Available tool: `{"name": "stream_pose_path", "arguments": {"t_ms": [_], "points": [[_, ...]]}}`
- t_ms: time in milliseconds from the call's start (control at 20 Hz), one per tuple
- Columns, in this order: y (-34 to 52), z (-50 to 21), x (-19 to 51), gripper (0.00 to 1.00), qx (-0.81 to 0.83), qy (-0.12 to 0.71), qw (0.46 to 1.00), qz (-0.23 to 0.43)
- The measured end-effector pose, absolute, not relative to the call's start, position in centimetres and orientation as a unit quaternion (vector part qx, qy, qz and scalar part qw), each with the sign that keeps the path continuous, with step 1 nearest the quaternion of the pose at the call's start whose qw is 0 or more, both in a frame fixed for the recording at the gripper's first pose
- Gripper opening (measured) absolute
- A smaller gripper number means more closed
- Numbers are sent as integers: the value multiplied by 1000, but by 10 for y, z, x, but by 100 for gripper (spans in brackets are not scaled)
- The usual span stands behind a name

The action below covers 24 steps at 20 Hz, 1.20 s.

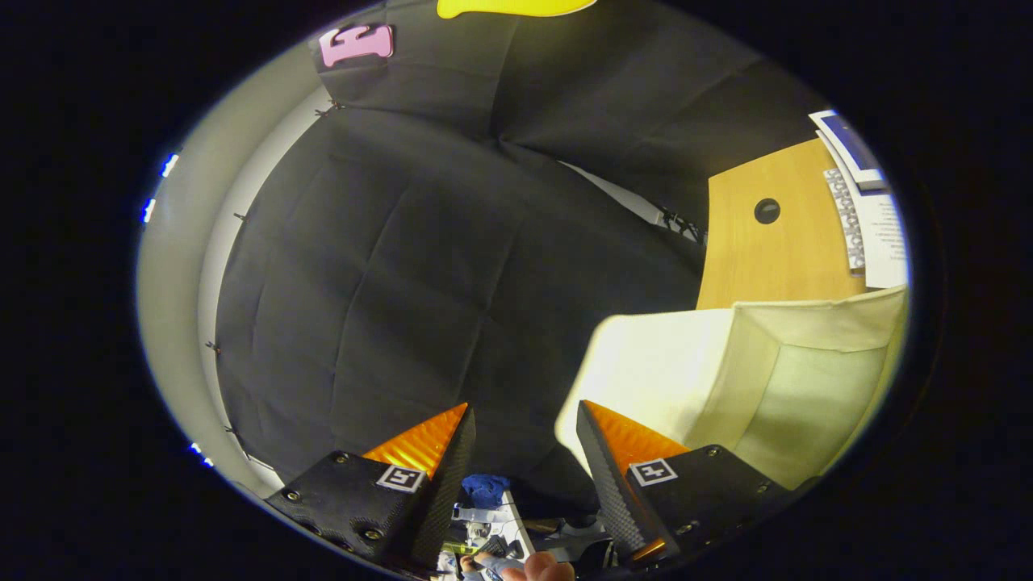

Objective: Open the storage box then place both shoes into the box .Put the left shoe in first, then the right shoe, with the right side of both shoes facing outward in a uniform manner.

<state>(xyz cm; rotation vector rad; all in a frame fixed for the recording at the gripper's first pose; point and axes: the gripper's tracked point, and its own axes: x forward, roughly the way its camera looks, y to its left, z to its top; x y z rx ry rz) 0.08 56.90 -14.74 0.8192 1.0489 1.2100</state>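
Observation:
A cream storage box point(750, 379) stands just beyond my right finger, on the edge of a wooden tabletop point(767, 258). One pale flat face of it turns toward me and a greenish-white panel sits to its right under a folded rim. I cannot tell whether its lid is up. My gripper point(524, 411) is open, tilted toward the black cloth wall, with nothing between its fingers. The right fingertip point(601, 428) overlaps the box's near corner in view; contact is unclear.
Printed papers point(867, 218) lie on the far side of the tabletop, which has a round dark hole point(767, 211). Low between the fingers are a blue lump point(484, 489), some clutter and a person's hand point(545, 570). A white frame post point(173, 323) runs beside the cloth.

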Motion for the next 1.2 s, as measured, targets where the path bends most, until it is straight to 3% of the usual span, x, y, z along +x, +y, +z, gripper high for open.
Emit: {"name": "stream_pose_path", "arguments": {"t_ms": [200,300,750,1200], "points": [[524,-152,8,78,327,436,666,510],[496,-155,13,91,311,420,692,498],[349,-207,25,91,239,374,815,372],[236,-268,-2,91,218,405,844,277]]}}
